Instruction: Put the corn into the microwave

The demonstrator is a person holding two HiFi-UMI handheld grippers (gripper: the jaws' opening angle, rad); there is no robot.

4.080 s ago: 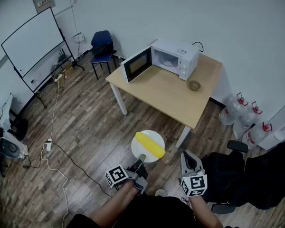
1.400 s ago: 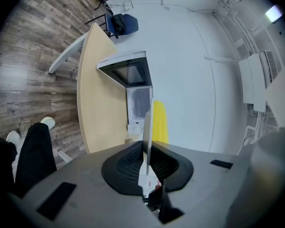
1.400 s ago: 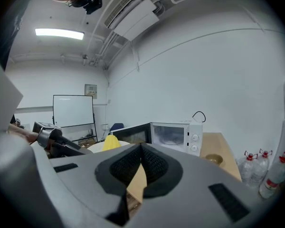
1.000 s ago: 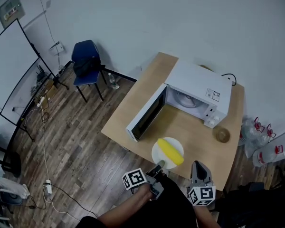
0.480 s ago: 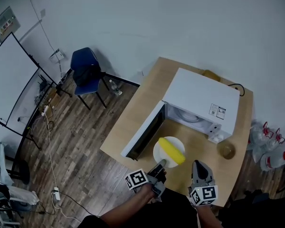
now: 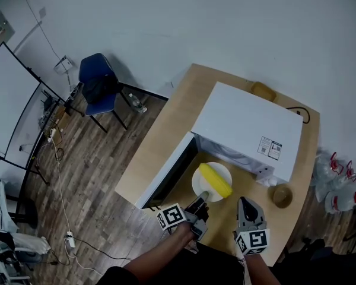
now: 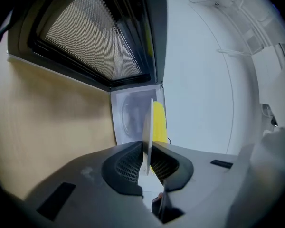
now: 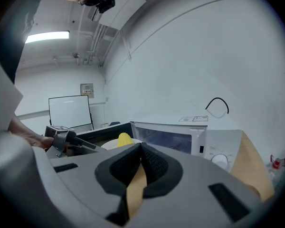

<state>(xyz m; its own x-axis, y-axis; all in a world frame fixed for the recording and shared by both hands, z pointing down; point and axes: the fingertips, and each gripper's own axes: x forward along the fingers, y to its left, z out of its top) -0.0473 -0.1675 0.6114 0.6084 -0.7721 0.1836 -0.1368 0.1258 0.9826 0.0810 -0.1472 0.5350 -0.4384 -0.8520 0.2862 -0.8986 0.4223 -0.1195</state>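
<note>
The left gripper point(image 6: 202, 198) is pinching the rim of the plate point(image 6: 198, 181), which is bearing the corn point(image 6: 216, 180) at the microwave's point(image 6: 249, 129) open front. The microwave's top is hiding its chamber from the head view. The right gripper point(image 6: 244, 204) is hanging just before the microwave, jaws pressed together on nothing. In the left gripper view the plate is showing edge-on and is covering part of the corn.

Closed, empty claw point(image 8: 141, 147) faces the open microwave point(image 8: 180, 137).
</note>
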